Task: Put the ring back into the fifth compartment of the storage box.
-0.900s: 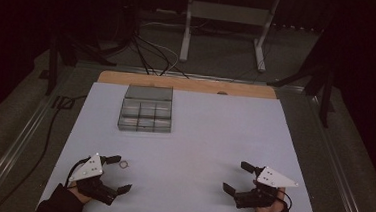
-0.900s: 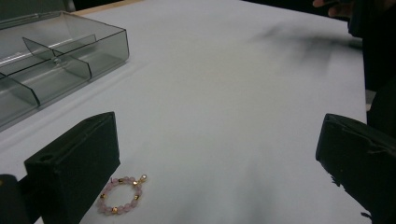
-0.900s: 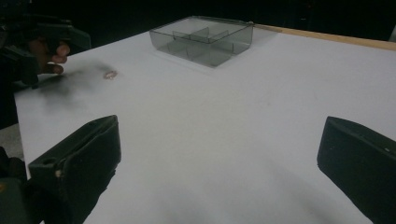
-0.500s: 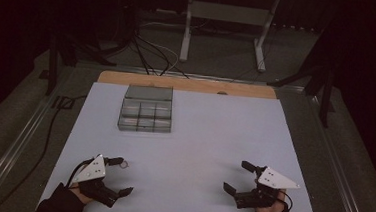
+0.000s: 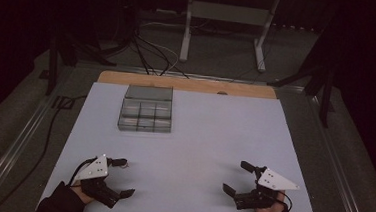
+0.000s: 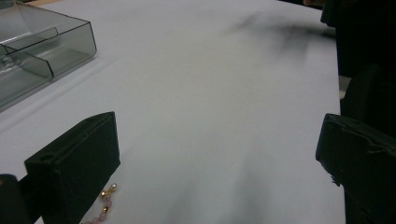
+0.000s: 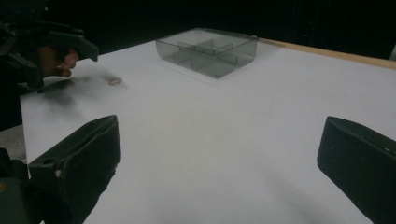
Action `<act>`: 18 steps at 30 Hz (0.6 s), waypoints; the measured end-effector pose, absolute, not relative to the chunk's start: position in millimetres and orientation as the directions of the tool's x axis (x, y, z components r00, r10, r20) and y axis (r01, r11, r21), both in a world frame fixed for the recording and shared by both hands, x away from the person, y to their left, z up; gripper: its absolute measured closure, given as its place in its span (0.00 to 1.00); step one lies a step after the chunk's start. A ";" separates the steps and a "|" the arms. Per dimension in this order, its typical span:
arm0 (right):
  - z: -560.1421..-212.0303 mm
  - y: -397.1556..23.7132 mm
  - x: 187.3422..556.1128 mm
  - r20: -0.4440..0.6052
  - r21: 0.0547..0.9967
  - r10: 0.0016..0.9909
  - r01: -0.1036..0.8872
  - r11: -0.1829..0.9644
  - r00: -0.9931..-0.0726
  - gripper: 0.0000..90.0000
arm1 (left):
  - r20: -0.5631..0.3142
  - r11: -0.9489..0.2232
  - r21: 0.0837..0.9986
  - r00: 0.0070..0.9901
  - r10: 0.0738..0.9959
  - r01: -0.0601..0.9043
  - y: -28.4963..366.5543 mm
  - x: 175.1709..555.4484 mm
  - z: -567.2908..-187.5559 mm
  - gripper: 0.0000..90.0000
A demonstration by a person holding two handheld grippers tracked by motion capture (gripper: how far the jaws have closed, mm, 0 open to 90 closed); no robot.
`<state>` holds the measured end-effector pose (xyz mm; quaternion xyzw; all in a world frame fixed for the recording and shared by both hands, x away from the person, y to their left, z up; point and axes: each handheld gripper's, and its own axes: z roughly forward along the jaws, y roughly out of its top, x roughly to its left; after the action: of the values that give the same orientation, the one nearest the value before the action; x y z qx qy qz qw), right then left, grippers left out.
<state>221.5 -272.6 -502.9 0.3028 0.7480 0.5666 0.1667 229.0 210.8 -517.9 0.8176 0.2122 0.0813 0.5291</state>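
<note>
A short string of pink and gold beads (image 6: 105, 207) lies on the white table sheet (image 5: 204, 137), right beside the left jaw of my left gripper (image 6: 215, 140). In the high view the beads (image 5: 124, 165) sit at the tip of the far jaw of the left gripper (image 5: 125, 178), which is open and holds nothing. My right gripper (image 5: 234, 177) rests near the front right edge, also open with nothing between its jaws. From the right gripper (image 7: 215, 140) the beads (image 7: 113, 81) show as a small speck.
A clear grey compartment box (image 5: 145, 109) stands at the back left of the sheet, lid open; it is also in the left gripper view as box (image 6: 37, 51) and in the right gripper view as box (image 7: 208, 49). A wooden strip (image 5: 187, 83) borders the far edge.
My left gripper has shifted slightly, so its far jaw now sits right against the beads. The right gripper has barely moved.
</note>
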 end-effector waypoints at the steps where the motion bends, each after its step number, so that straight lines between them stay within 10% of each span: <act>1: -502.9 -272.6 221.5 0.096 0.948 0.643 0.268 0.174 -0.760 0.00 | -0.095 -0.346 0.901 0.897 0.431 0.261 210.8 229.1 -516.9 0.01; 18: -502.9 -275.2 222.8 0.127 0.941 0.653 0.300 0.160 -0.746 0.00 | -0.116 -0.275 0.915 0.847 0.519 0.294 222.1 241.7 -509.7 0.01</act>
<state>222.8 -275.2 -502.9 0.3198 0.7452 0.5638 0.1567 241.7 222.1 -509.7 0.7916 0.2568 0.1032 0.5448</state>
